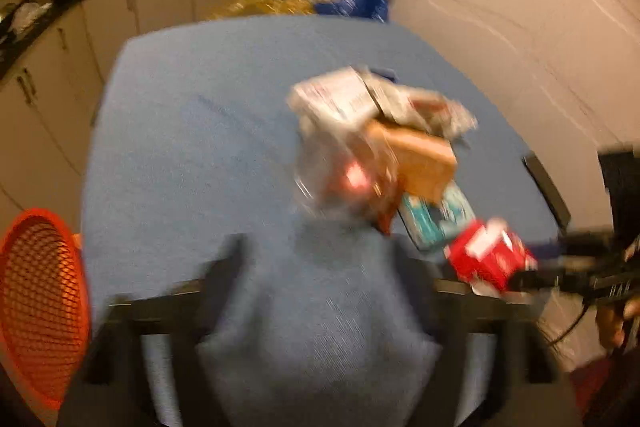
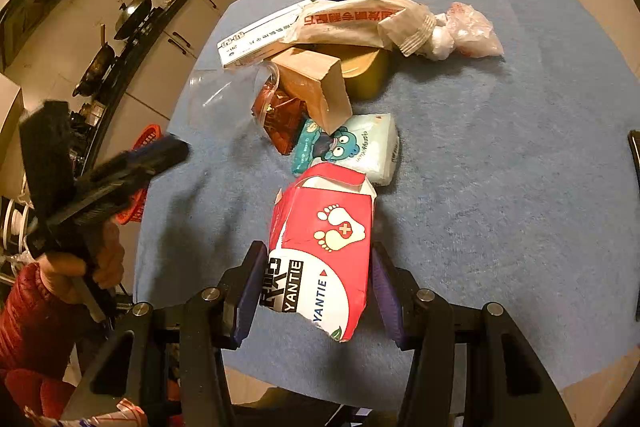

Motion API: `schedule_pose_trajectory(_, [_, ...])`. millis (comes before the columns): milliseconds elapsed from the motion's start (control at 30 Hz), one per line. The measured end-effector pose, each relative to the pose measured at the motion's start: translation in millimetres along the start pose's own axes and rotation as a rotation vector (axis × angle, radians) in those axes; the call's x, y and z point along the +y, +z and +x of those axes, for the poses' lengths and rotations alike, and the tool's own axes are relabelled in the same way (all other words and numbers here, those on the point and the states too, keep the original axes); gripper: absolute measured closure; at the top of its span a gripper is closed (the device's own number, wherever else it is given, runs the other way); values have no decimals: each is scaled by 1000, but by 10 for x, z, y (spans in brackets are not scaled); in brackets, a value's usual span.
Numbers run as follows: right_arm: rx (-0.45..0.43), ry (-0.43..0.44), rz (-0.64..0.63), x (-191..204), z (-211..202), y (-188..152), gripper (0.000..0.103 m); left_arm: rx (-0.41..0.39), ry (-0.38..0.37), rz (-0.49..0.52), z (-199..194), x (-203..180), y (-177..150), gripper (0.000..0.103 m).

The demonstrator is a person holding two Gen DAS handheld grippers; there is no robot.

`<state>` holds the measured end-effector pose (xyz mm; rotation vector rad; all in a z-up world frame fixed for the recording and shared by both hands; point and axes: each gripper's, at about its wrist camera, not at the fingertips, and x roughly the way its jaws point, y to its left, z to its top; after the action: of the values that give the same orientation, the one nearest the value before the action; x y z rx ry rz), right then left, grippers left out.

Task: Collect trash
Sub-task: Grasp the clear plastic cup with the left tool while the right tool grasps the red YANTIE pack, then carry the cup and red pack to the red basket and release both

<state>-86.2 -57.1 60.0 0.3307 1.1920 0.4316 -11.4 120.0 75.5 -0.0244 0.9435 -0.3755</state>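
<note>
Right gripper (image 2: 318, 287) clamps both pads on a torn-open red-and-white carton (image 2: 322, 247) printed with two footprints and "YANTIE", lifted at the near edge of the blue cloth-covered table (image 2: 500, 167), while the left gripper (image 2: 156, 155), jaws apart and empty, hovers far left.

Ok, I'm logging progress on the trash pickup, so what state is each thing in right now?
Red and white torn paper box: clamped in right gripper.
Left gripper: empty.
Clear plastic cup: on its side.
Brown cardboard box: open-ended, on pile.
Orange mesh basket: beside table.
</note>
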Motion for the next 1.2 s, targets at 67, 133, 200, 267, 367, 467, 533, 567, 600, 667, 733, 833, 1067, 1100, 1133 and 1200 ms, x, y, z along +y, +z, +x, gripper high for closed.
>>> schedule_pose_trajectory(67, [-4,0,2,-14,-16,-15,48,-45,-7,-23,-64,57,163,14])
schedule_pose_trajectory(133, [-6,1,3,-25,-27,-18,48,-50,-8,-34,-46,86,346,14])
schedule_pose_trajectory(200, [-8,1,5,-42,-33,-18,48,-37,-20,-20,62,57,517,14])
schedule_pose_trajectory(267, [-12,0,9,-70,-45,-21,48,15,-21,5,256,-7,628,14])
schedule_pose_trajectory(367, [-13,1,13,-102,-51,-21,48,70,-44,51,434,-127,653,14])
schedule_pose_trajectory(467, [-13,1,17,-127,-55,-11,48,89,-32,102,517,-221,592,14])
schedule_pose_trajectory(533, [-14,0,18,-140,-58,-8,48,90,-27,146,508,-295,509,18])
schedule_pose_trajectory(567, [-14,1,20,-139,-58,-9,48,94,-19,163,501,-313,457,30])
schedule_pose_trajectory(600, [-14,1,22,-144,-58,-6,48,106,-14,178,510,-334,415,41])
schedule_pose_trajectory(667, [-14,0,22,-146,-55,-1,48,128,-8,187,534,-352,330,52])
schedule_pose_trajectory(733, [-11,3,19,-139,-41,1,48,127,6,177,539,-336,264,53])
schedule_pose_trajectory(833, [-6,4,14,-123,-18,4,48,134,5,144,547,-302,217,53])
schedule_pose_trajectory(1067, [-10,3,1,-61,-24,11,48,75,60,91,465,-276,131,54])
schedule_pose_trajectory(1100, [-12,2,0,-53,-26,14,48,60,62,80,421,-276,124,54])
schedule_pose_trajectory(1133, [-14,2,-4,-36,-31,18,48,46,62,70,371,-271,116,54])
schedule_pose_trajectory(1200, [-21,3,-12,8,-44,28,48,23,61,50,266,-266,96,54])
